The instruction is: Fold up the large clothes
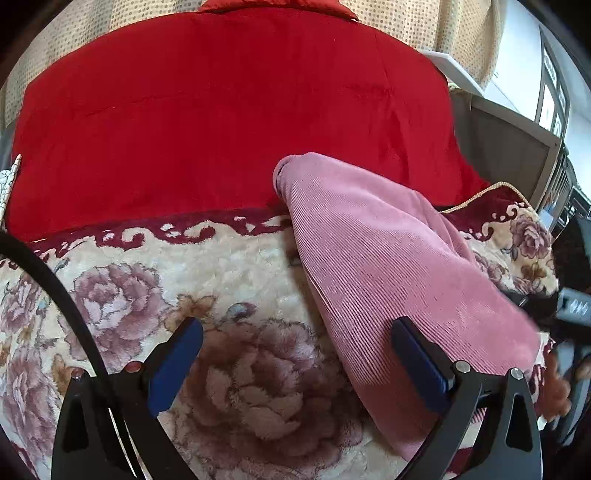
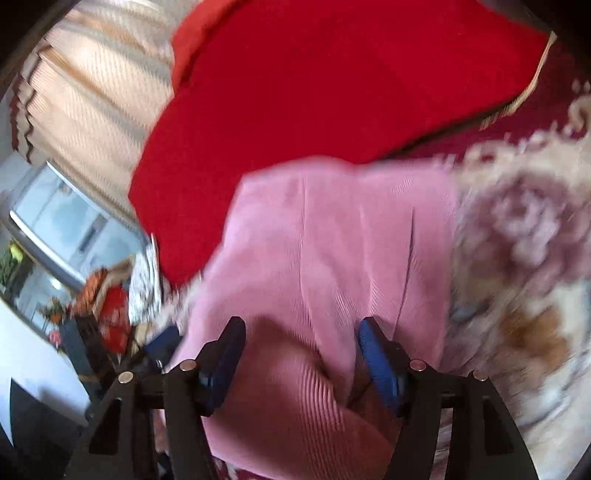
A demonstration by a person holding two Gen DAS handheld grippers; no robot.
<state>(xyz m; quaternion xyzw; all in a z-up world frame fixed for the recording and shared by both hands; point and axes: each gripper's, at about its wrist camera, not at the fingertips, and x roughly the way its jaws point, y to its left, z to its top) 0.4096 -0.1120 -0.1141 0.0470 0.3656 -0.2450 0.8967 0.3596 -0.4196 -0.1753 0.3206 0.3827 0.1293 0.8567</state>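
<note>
Floral plush blanket point(image 1: 122, 266) covers the surface, with a red quilt point(image 1: 229, 110) beyond it and dotted curtains point(image 1: 424, 22) behind. Left gripper point(image 1: 295, 354): jaws stand wide, nothing between the pads; the pink ribbed garment point(image 1: 388, 258) lies just past its right jaw, cuff pointing toward the quilt. Right gripper point(image 2: 301, 354): jaws parted, garment fabric bunched between them; pad contact cannot be confirmed through the blur
</note>
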